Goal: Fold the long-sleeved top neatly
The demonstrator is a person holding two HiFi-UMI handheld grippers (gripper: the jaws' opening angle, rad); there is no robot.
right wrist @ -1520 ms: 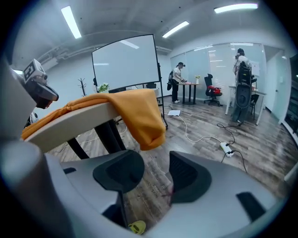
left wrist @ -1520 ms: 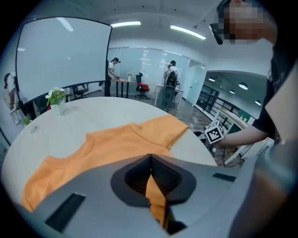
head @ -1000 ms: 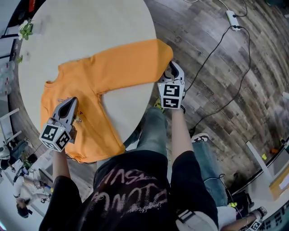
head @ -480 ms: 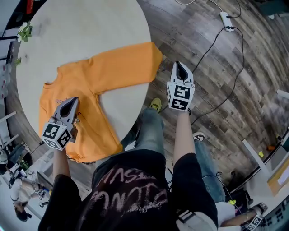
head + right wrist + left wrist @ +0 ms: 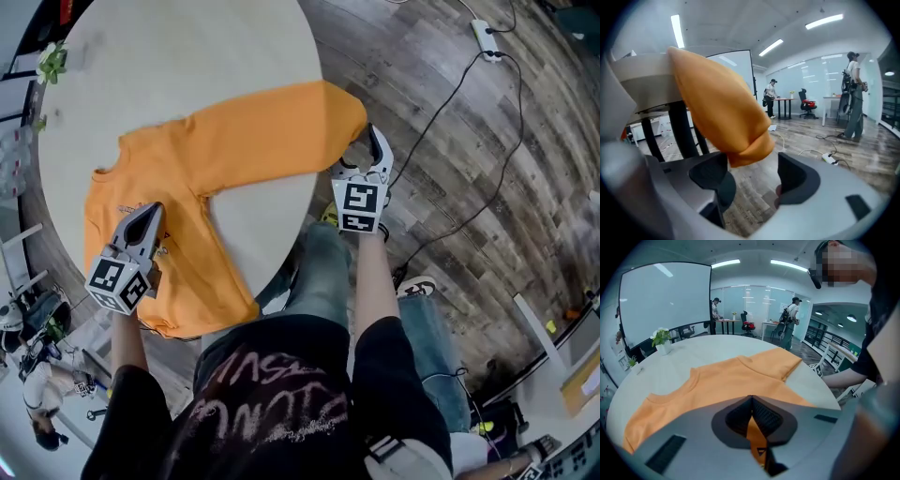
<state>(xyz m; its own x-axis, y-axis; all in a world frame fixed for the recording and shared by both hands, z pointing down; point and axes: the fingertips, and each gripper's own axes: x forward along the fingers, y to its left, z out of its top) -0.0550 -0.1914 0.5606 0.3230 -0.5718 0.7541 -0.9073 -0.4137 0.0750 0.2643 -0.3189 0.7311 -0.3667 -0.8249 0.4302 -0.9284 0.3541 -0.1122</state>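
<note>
At the near left, the left gripper has its jaws closed on the cloth of the orange long-sleeved top, which lies flat on the round tabletop. Its sleeve end hangs over the right edge. There the right gripper has just been opening its jaws; they stand wide apart and do not press the cuff.

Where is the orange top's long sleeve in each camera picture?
Head view: the sleeve crosses the upper middle, ending beside the right gripper.
Left gripper view: sleeve at middle right, far side.
Right gripper view: sleeve hangs left of centre.
Shared landmark: the round table.
</note>
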